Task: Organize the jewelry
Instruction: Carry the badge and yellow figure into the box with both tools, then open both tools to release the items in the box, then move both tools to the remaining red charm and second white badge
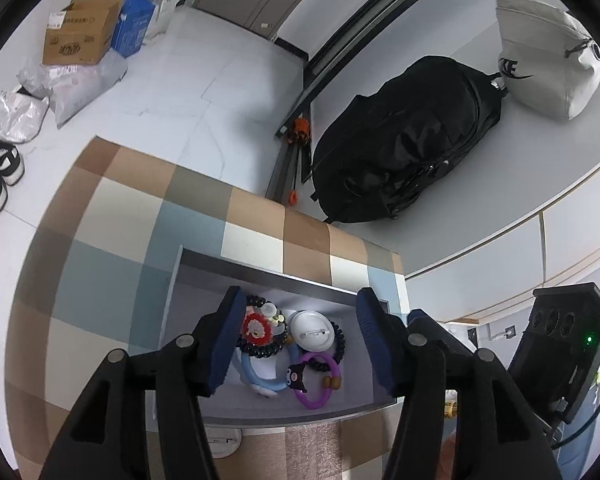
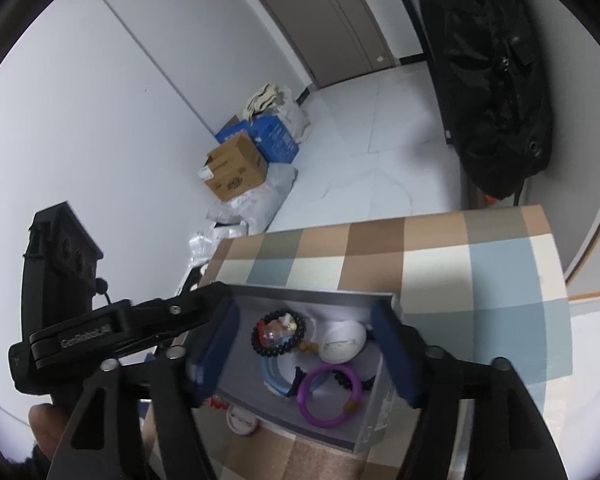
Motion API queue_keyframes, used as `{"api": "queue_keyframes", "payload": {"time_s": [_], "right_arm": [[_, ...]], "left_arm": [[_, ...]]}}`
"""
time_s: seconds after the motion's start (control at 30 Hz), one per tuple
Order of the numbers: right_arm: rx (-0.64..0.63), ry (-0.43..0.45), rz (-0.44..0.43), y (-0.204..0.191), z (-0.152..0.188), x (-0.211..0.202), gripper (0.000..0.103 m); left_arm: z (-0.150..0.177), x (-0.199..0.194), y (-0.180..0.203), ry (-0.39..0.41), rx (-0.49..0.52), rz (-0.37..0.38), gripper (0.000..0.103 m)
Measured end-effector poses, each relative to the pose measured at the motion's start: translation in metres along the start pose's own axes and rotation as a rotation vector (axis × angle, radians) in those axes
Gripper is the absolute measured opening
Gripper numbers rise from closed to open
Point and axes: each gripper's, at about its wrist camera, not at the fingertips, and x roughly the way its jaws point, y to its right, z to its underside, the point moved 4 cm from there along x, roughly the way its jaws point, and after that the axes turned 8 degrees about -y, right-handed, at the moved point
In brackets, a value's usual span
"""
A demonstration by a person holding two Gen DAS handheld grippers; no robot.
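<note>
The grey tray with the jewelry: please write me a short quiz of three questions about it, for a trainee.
1. True or false: the purple ring lies inside the grey tray.
2. Which covers the table? A plain white cloth; B checked cloth; C newspaper.
3. Does the left gripper or the right gripper hold anything between its fingers?

Key: 1 true; 2 B; 3 no, both are open and empty.

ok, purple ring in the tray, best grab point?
Take the purple ring on its bare near arc, one claw finger inside the hoop and one outside, coming from above. It lies flat in the grey tray. Its far side is crowded by the black charm and the black bead bracelet.
</note>
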Motion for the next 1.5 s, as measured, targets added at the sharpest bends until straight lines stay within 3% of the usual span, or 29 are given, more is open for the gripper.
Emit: {"api": "queue_keyframes", "payload": {"time_s": [0.07, 0.23, 0.53, 0.77, 0.93, 1.03, 1.5], "right_arm": [[0.003, 0.006, 0.008, 0.001, 0.000, -0.002, 0.080], [0.004, -0.009, 0.003, 0.001, 0.004, -0.002, 0.080], [-0.040, -0.029, 0.000, -0.013, 0.017, -0.001, 0.096], [-0.079, -0.026, -0.006, -0.027, 0.032, -0.003, 0.102], [-0.098, -0.012, 0.007, -0.034, 0.041, -0.009, 0.103], [-0.093, -0.019, 0.012, -0.035, 0.047, -0.008, 0.103], [-0.100, -0.062, 0.049, -0.038, 0.078, -0.005, 0.103]], "left_arm": [[0.001, -0.001, 0.000, 0.003, 0.001, 0.001, 0.057], [0.005, -0.003, -0.007, -0.001, -0.017, -0.018, 0.057], [0.017, -0.026, -0.018, 0.035, -0.023, -0.070, 0.058], [0.031, -0.034, -0.026, 0.036, -0.009, -0.123, 0.058], [0.041, -0.035, -0.032, 0.033, 0.004, -0.177, 0.060], [0.047, -0.035, -0.035, 0.040, 0.013, -0.208, 0.069], [0.067, -0.018, -0.049, -0.013, 0.052, -0.314, 0.070]]}}
